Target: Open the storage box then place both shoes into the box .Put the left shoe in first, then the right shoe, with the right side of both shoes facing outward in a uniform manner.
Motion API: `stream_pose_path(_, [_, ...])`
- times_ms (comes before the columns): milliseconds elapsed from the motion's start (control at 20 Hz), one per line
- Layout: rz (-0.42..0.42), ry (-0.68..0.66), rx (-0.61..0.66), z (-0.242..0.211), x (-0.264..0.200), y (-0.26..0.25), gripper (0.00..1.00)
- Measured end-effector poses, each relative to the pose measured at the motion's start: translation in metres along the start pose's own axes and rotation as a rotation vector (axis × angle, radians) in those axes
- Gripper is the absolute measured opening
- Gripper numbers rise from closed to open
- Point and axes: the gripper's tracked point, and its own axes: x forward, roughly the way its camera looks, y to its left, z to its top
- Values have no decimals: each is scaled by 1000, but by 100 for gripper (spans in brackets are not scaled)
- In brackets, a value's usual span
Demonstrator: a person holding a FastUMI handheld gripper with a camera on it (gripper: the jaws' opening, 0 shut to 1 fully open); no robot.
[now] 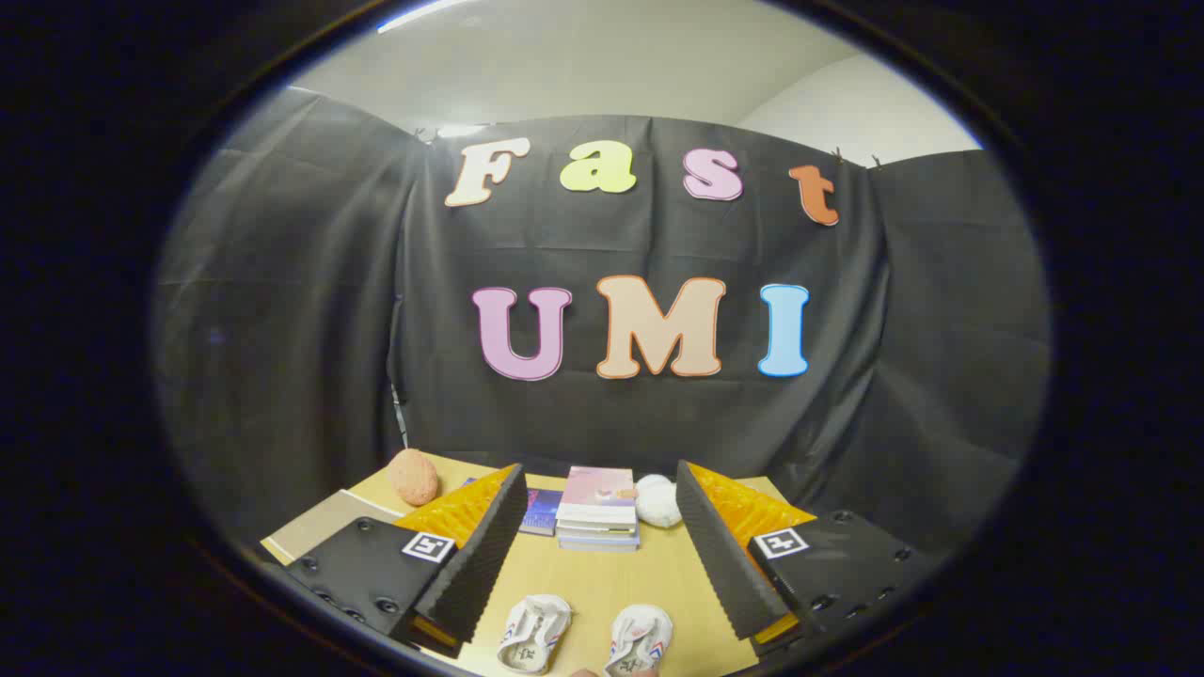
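Observation:
Two small white shoes lie side by side on the tan table below my fingers: the left-hand shoe [532,634] and the right-hand shoe [640,641], both with red and blue marks. My gripper [600,503] is raised above the table and stands open, nothing between its ribbed black fingers [484,555]. The shoes sit between the fingers, near their base. No storage box can be made out.
A stack of books [597,509] rests at the table's far side between the fingertips, with a dark book [543,511] beside it. A white lump [657,500] sits to its right. A pinkish rough ball [413,477] lies at the far left corner.

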Motion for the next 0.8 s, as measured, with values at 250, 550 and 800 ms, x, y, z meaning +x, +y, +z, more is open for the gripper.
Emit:
stream_pose_path(250, [-2,-4,10,0,-3,4,99])
stream_pose_path(550, [2,-20,48,0,-10,13,99])
stream_pose_path(800, [24,-51,122,-3,-17,23,99])
